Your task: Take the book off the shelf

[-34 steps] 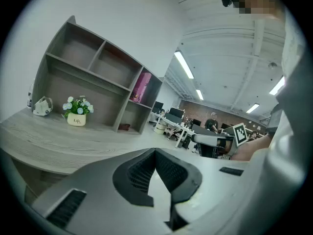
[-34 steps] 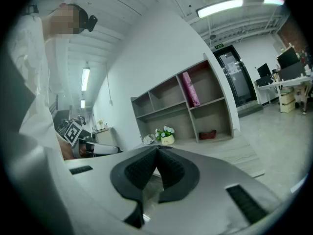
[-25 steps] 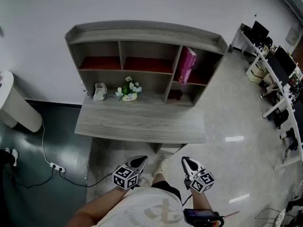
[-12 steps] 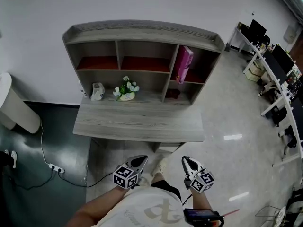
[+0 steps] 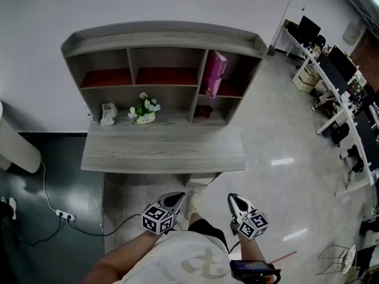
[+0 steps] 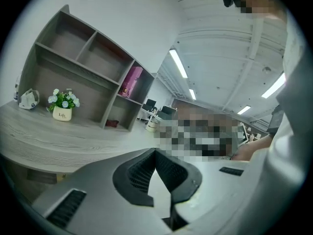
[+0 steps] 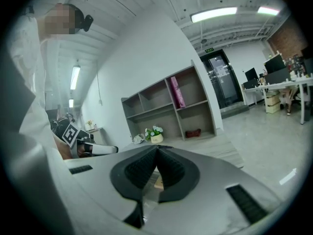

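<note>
A pink book (image 5: 215,74) stands upright, leaning a little, in the upper right compartment of the grey wooden shelf (image 5: 160,35). It also shows in the left gripper view as the pink book (image 6: 130,81) and in the right gripper view as the pink book (image 7: 177,92). My left gripper (image 5: 178,198) and right gripper (image 5: 232,199) hang low in front of my body, well short of the desk (image 5: 160,155). The left gripper (image 6: 155,152) has its jaws shut with nothing between them. The right gripper (image 7: 157,148) is shut and empty too.
A small flower pot (image 5: 144,110) and a white object (image 5: 108,114) stand on the shelf's lowest level, a dark red thing (image 5: 203,112) in the lower right compartment. A white bin (image 5: 15,144) and a power strip (image 5: 62,216) lie left. Office desks with monitors (image 5: 331,76) stand right.
In the head view the shelf and desk have slid left, and more floor shows on the right. Both grippers keep their place in the picture, still shut.
</note>
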`<move>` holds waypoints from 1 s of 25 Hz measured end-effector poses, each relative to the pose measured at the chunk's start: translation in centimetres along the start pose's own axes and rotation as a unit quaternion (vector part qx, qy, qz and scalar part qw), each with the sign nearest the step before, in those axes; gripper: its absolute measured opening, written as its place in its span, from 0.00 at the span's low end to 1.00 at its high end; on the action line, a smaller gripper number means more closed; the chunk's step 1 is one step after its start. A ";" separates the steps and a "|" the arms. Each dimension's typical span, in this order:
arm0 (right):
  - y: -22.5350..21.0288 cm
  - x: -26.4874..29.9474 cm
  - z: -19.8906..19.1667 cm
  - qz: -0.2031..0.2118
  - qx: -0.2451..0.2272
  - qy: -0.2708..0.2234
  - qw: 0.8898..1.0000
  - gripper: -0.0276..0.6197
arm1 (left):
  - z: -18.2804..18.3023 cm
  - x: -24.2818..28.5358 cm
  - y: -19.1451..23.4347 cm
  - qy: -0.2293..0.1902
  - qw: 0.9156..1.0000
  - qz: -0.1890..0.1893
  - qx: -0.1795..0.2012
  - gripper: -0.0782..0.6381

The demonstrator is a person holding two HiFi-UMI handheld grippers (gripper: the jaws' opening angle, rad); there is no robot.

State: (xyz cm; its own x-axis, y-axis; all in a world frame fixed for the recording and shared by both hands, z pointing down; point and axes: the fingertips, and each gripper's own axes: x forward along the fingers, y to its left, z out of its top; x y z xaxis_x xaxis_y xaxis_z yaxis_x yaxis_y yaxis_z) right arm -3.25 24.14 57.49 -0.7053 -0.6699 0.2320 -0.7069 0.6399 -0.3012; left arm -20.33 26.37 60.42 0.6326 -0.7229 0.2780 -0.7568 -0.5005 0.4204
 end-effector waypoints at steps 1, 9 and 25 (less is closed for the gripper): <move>-0.4 -0.3 -0.1 -0.006 0.002 0.001 1.000 0.05 | -0.1 0.3 -0.2 0.002 1.000 -0.004 0.000 0.11; -2.7 -1.2 -0.9 -0.031 0.022 0.007 0.999 0.05 | -0.5 2.3 -0.6 0.019 1.000 -0.010 -0.002 0.11; -12.7 -0.9 0.1 -0.041 0.058 0.016 0.997 0.05 | 0.4 12.2 -3.4 0.057 0.998 -0.017 0.007 0.11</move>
State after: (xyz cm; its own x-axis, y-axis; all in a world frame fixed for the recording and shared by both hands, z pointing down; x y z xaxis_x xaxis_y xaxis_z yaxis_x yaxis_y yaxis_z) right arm 6.42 16.58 61.03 -0.6479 -0.7047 0.2893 -0.7528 0.5344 -0.3842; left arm -10.13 19.11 62.02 0.6720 -0.6472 0.3600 -0.7362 -0.5308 0.4198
